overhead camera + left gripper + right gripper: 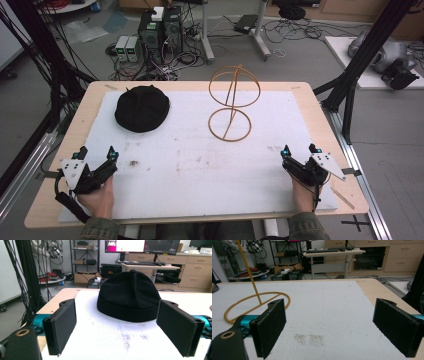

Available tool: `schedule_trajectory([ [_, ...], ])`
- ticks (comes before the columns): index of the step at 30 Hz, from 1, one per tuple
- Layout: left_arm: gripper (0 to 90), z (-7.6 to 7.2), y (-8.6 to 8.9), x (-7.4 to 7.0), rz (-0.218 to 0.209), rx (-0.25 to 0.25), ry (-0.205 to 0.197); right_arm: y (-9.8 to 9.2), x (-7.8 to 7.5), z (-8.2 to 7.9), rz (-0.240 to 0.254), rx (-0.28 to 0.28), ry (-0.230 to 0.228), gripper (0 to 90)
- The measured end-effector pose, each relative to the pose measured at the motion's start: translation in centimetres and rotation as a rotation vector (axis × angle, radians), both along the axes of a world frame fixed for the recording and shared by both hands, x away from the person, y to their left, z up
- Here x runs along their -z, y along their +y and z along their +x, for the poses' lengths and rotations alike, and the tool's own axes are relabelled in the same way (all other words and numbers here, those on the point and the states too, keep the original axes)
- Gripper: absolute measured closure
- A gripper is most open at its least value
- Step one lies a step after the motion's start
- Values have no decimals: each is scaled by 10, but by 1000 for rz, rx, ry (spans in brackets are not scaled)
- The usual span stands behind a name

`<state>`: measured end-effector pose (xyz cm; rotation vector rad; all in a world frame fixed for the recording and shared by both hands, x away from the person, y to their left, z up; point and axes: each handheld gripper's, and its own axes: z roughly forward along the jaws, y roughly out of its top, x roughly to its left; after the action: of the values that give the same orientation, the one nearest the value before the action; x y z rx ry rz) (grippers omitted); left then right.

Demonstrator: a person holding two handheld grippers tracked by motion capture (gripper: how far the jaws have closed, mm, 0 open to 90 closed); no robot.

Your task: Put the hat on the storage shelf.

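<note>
- Table (70, 145): light wooden top, most of it covered by a white, lightly stained foam sheet (200, 165); small dark specks lie on the sheet near the left hand.
- Black knitted beanie hat (142, 108) with a folded brim and a small button on the crown: sits upright on the sheet at the far left part of the table. In the left gripper view the hat (128, 296) stands directly ahead, between the two jaws but beyond their tips, touching neither.
- Yellow wire hat stand (231, 102): a flat ring base on the sheet, a slanted stem, and a rounded wire frame on top; it stands right of centre toward the far edge, well apart from the hat. In the right gripper view its base ring and stem (257, 302) lie ahead at the left.
- Left tongs (96, 154): held in the person's left hand (97, 197) at the near left of the table; jaws spread wide, released, holding nothing.
- Right tongs (299, 152): held in the person's right hand (302, 195) at the near right; jaws spread wide, released, with bare sheet between them.
- Surroundings: grey floor beyond the table with computer towers (160, 30) and tangled cables.
</note>
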<state>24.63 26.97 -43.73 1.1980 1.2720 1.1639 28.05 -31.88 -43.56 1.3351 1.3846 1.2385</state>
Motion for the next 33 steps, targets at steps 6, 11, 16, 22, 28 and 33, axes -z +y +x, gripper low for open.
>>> schedule_trajectory([
  [6, 172, 0, 0, 0, 0, -11, 5, -1, 0, 0, 0, -4, 1, 106],
  [11, 172, 0, 0, 0, 1, -9, 0, 0, 1, 1, 8, -1, 3, 105],
  [16, 171, 0, 1, 0, 3, -13, 4, 1, 2, 1, 9, -6, 5, 106],
  [22, 171, 0, 1, 0, 3, -9, 5, 1, 2, 1, 11, -5, 4, 106],
  [28, 171, 0, 0, -1, 2, -3, 3, 2, 2, 1, 9, -11, 13, 105],
  [33, 171, 1, -6, -12, 23, 20, -18, 5, 2, 0, 35, -17, 21, 105],
])
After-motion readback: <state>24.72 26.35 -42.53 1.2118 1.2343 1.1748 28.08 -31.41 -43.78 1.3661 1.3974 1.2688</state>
